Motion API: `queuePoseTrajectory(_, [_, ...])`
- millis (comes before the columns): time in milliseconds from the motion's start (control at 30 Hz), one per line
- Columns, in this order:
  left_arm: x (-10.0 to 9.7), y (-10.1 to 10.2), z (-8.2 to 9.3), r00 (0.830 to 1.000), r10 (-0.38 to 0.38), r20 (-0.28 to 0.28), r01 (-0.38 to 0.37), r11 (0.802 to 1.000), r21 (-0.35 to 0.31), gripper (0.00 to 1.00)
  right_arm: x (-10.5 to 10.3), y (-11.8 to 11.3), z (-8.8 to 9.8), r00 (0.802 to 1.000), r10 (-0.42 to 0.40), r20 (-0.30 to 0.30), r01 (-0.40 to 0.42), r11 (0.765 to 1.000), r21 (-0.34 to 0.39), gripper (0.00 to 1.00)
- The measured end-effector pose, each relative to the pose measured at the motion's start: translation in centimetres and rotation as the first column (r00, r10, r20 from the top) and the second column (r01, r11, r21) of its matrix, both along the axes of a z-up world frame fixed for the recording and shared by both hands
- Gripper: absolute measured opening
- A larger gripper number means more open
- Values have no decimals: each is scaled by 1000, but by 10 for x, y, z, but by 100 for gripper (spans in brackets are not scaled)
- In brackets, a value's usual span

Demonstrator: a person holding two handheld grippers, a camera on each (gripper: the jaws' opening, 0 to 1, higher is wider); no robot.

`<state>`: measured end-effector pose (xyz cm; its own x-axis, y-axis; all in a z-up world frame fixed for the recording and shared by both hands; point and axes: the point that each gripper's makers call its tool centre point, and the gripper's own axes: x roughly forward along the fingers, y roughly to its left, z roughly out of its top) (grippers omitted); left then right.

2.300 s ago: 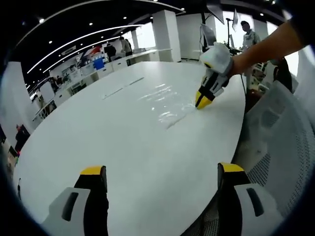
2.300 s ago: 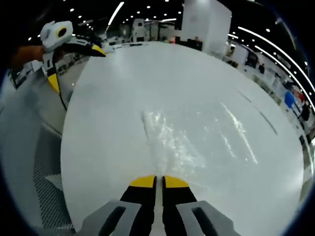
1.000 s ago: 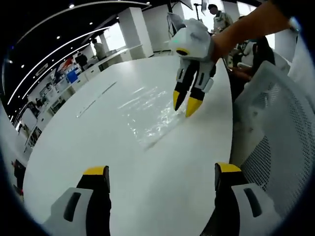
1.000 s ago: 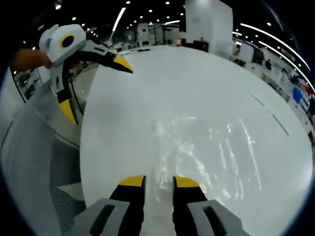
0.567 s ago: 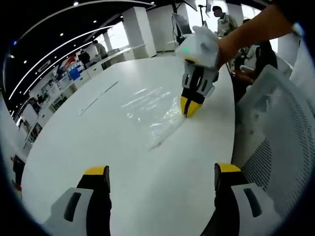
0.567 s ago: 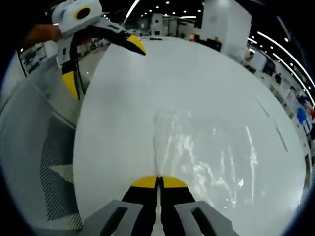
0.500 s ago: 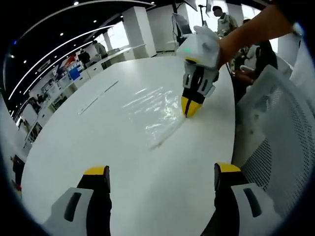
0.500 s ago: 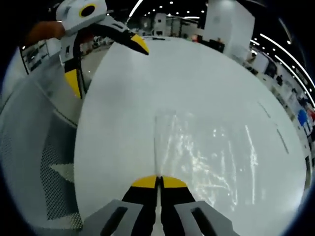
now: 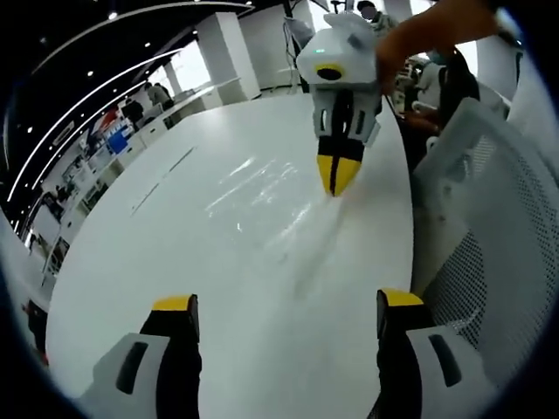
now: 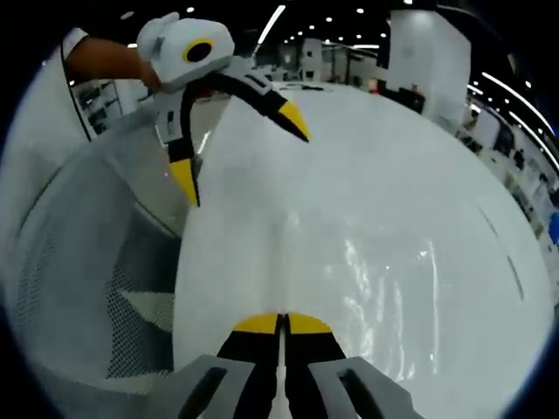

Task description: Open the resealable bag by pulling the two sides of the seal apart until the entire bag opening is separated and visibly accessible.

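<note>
Left gripper (image 9: 279, 305): jaws wide apart, holding nothing, hovering over the near edge of the white table (image 9: 131, 288).
Bag (image 9: 271, 205): clear resealable film, flat on the table near its right edge, one edge lifted.
Right gripper (image 9: 336, 175): jaws pressed together on the bag's edge.
Handling: likely feather-light, limp and slippery; glare hides the seal.
Grip point: probably the opposite lip, just beside the pinch.

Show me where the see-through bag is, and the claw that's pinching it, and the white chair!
bag (image 9: 262, 188), left gripper view, on its shiny flat middle.
right claw (image 9: 336, 175), left gripper view, at its shut yellow tips.
white chair (image 9: 489, 288), left gripper view, on its mesh back.
</note>
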<state>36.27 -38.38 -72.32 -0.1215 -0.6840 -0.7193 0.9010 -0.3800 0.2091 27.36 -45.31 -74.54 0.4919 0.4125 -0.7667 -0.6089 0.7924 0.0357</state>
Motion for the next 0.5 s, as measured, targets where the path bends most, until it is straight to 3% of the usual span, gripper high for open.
queuePoseTrajectory(333, [-9, -12, 2, 996, -87, 36, 88, 996, -11, 68, -10, 5, 21, 998, 59, 8, -59, 997, 42, 0])
queuePoseTrajectory(500, [-17, -20, 7, 991, -123, 46, 125, 991, -37, 56, -16, 8, 26, 995, 96, 6, -96, 995, 37, 0])
